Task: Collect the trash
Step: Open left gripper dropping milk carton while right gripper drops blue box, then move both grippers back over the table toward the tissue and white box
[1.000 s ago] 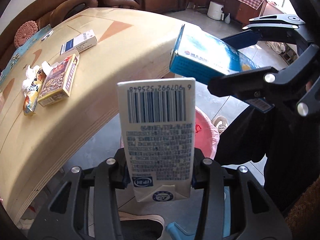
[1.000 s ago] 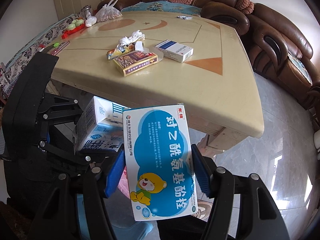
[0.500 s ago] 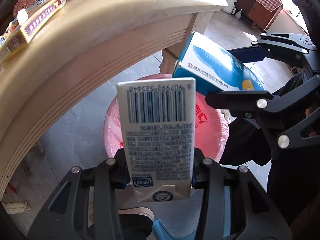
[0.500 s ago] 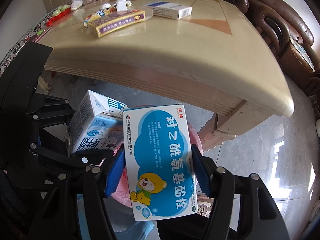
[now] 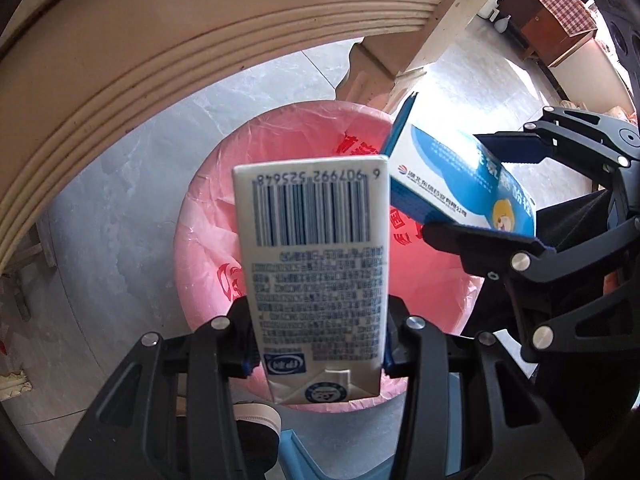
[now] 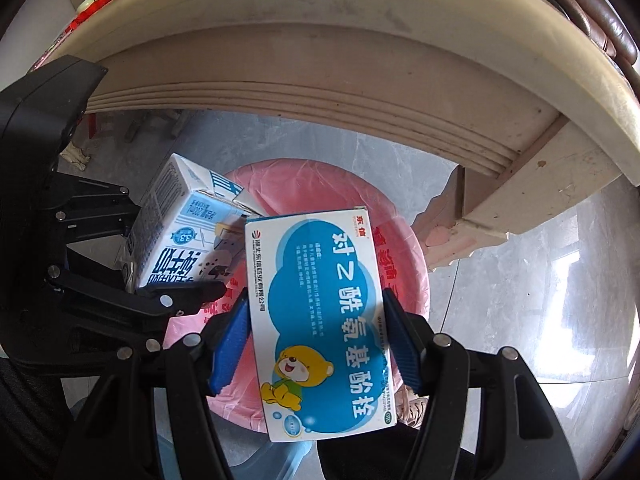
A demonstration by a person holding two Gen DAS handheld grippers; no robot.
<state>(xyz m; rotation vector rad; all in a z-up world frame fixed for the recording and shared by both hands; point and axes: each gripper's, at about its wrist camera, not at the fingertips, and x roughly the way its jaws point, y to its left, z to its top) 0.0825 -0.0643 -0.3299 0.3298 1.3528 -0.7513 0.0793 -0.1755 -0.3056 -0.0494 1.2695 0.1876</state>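
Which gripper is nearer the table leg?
Right. The right gripper, shut on the blue medicine box, hangs on the table leg side; the left gripper holds the milk carton farther over.

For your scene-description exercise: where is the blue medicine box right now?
In the right wrist view, the blue medicine box is clamped in the right gripper, above the pink-lined bin, with the milk carton to its left.

Left hand-held gripper (image 5: 316,344) and right hand-held gripper (image 6: 316,344) point steeply down, side by side, both clamped.
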